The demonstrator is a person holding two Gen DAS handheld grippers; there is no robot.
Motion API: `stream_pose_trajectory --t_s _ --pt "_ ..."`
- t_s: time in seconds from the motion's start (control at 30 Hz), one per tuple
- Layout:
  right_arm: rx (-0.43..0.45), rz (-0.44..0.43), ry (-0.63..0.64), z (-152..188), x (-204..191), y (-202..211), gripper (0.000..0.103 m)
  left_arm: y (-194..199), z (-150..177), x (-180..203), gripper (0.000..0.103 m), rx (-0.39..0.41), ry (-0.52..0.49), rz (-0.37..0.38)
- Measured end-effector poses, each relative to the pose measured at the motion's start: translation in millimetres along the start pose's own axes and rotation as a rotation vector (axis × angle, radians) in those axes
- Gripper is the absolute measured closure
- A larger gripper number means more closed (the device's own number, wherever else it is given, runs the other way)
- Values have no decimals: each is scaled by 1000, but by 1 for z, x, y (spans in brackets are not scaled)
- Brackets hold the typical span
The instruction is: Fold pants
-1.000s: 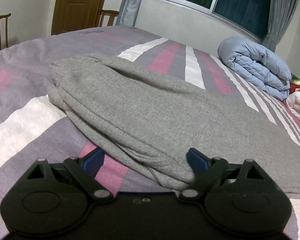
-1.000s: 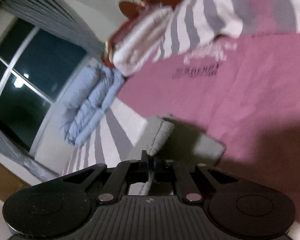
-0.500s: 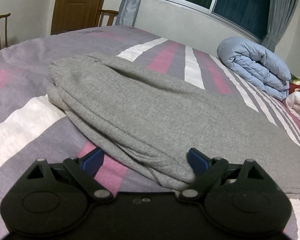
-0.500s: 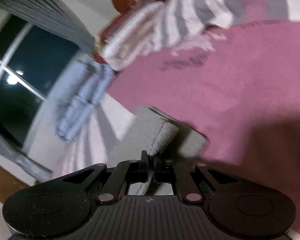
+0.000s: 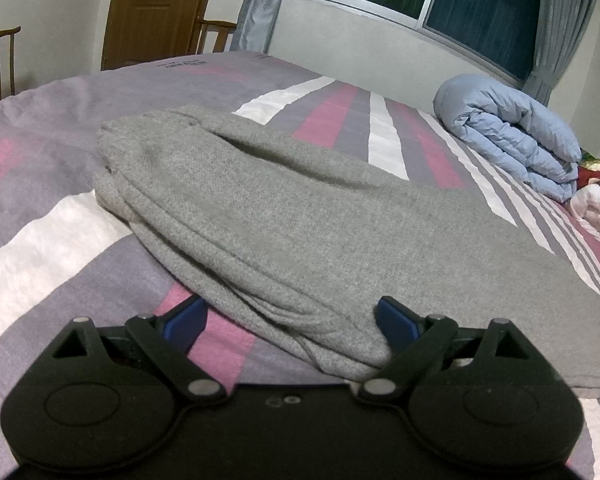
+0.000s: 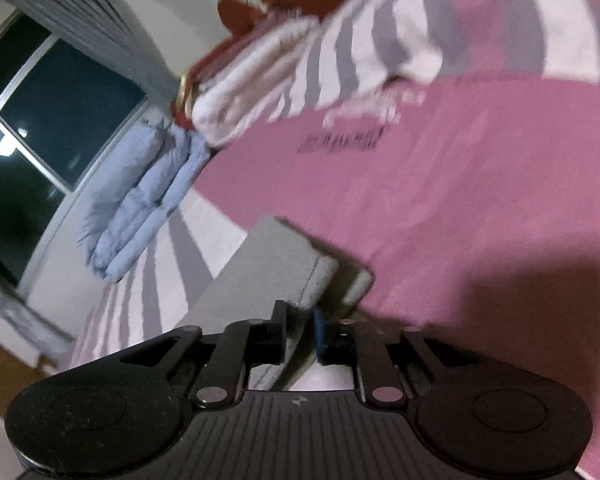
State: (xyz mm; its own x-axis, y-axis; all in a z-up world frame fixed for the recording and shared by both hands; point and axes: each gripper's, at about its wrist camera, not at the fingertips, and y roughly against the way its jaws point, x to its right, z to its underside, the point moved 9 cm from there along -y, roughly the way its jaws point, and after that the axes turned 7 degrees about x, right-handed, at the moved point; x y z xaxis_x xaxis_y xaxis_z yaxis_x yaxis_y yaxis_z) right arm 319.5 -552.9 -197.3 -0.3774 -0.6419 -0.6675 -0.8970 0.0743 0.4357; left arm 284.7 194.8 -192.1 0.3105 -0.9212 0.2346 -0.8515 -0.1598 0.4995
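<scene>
Grey knit pants (image 5: 284, 216) lie folded lengthwise on the striped bedspread (image 5: 40, 240), with the waist end at the far left. My left gripper (image 5: 290, 320) is open, low over the bed, and its blue pads straddle the near folded edge of the pants. In the right wrist view the pants' leg end (image 6: 276, 256) lies against the pink part of the bedspread (image 6: 460, 200). My right gripper (image 6: 300, 330) has its jaws slightly parted around the grey hem, with the cloth still between them. This view is blurred.
A rolled light blue duvet (image 5: 512, 132) lies at the far right of the bed, also in the right wrist view (image 6: 140, 196). A striped pillow (image 6: 320, 64) lies near the headboard. Wooden chairs (image 5: 0, 60) and a door (image 5: 152, 8) stand beyond the bed, with a window (image 5: 480, 4) behind.
My right gripper's jaws have parted from fully shut on the hem, and the leg end has dropped nearer the bedspread. The left gripper has not moved.
</scene>
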Motion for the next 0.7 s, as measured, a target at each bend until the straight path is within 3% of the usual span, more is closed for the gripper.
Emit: stream_pose_trajectory --t_s 0.1,0.27,0.33,0.4,0.53,0.6,0.7 --pt "12 -54 26 18 -30 19 88 6 -5 1 21 25 -10 -2" --pt "-128 -208 150 88 -102 27 88 30 -22 -9 25 108 24 -13" --pt "-165 -226 178 114 -119 26 88 35 -23 -16 31 97 58 -9" --pt "-182 -235 302 143 -145 26 88 39 -22 -23 35 96 79 -23" --pt "-247 -344 503 209 -213 27 88 35 -20 -23 33 67 60 -31" --pt "-281 -395 543 238 -235 27 88 32 -18 -20 32 48 33 -28" --pt "-314 -399 577 269 -252 17 88 30 -16 -14 27 34 -11 -28"
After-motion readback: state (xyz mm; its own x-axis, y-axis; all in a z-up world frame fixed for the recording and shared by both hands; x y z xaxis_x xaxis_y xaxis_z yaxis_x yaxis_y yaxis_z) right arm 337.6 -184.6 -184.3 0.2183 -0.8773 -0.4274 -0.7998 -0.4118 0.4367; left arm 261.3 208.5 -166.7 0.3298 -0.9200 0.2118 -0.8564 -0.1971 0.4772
